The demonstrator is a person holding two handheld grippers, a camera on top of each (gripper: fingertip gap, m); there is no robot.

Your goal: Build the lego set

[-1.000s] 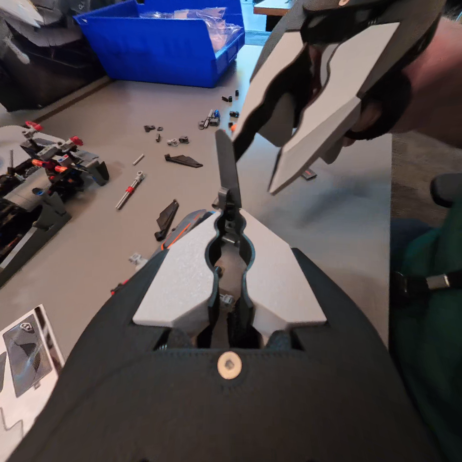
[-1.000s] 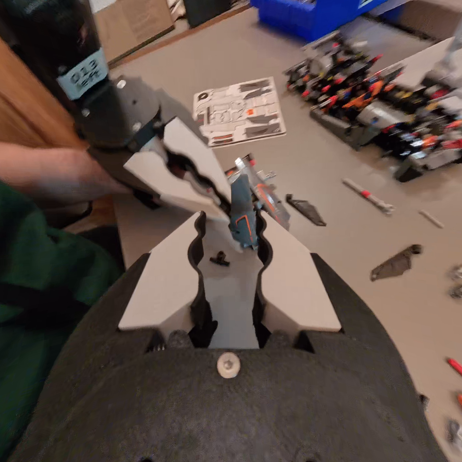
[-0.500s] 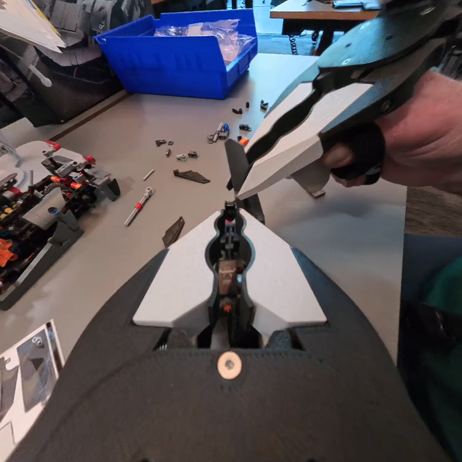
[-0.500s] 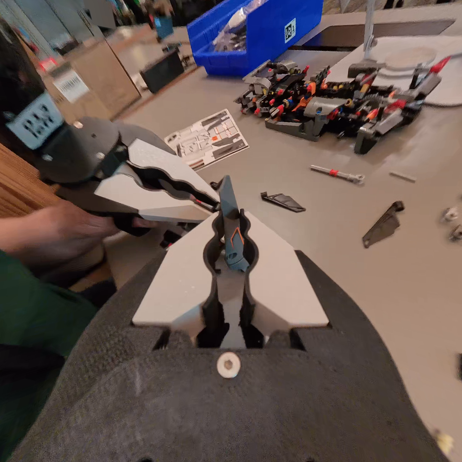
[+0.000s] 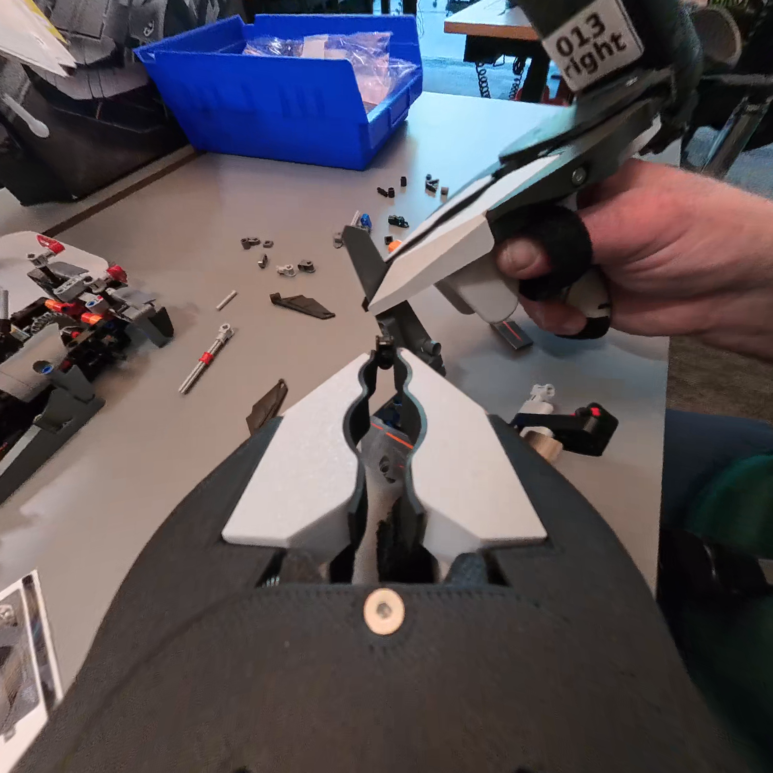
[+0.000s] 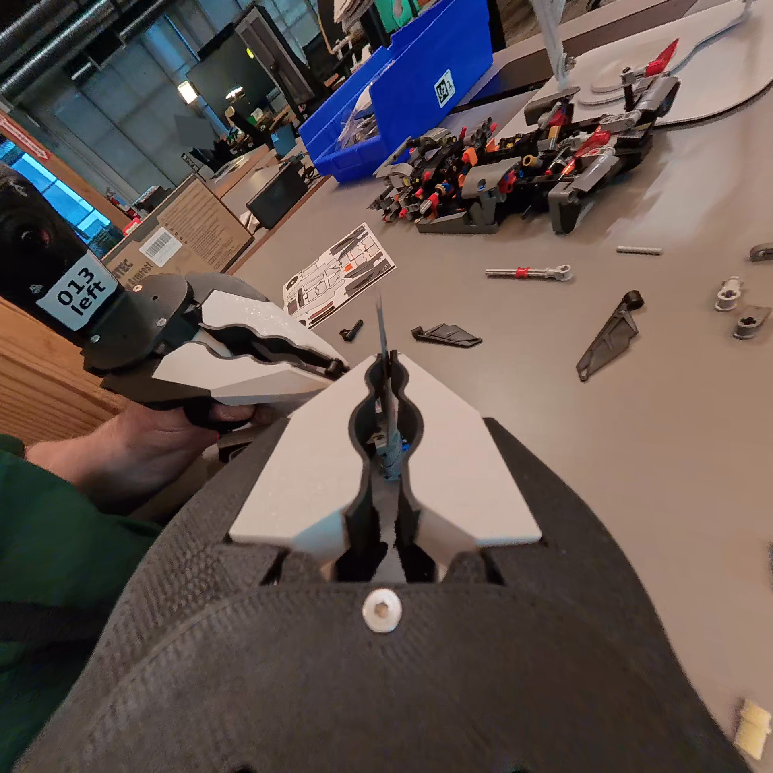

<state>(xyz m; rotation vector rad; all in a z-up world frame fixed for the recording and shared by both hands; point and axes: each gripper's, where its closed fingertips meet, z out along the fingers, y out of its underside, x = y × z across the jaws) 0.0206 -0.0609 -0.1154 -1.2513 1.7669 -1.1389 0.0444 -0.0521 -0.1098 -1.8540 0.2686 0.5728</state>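
My right gripper (image 6: pixel 387 360) is shut on a thin dark grey panel (image 6: pixel 381 330), seen edge-on and standing upright between its tips. In the left wrist view the right gripper (image 5: pixel 374 303) comes in from the upper right, with the panel (image 5: pixel 362 267) sticking up past it. My left gripper (image 5: pixel 385 360) is shut on a small black pin (image 5: pixel 382 349), held right under the panel's lower end. It also shows in the right wrist view (image 6: pixel 339 368) at the left. A grey part with an orange line (image 5: pixel 387 449) shows through the gap between my left fingers.
A partly built car model (image 6: pixel 523 175) (image 5: pixel 62 326) and a blue bin (image 5: pixel 293 96) stand at the back of the grey table. A sticker sheet (image 6: pixel 339 276), an axle with a red bush (image 5: pixel 205 359), black panels (image 6: pixel 445 334) (image 6: pixel 608 336) and small parts lie loose. The table edge (image 5: pixel 665 418) is at the right. Less than 4 cm separates the two grippers' tips.
The right gripper, open a second ago, has shut on the dark grey panel and swung level. The left gripper, which held the panel assembly, now pinches only the small black pin.
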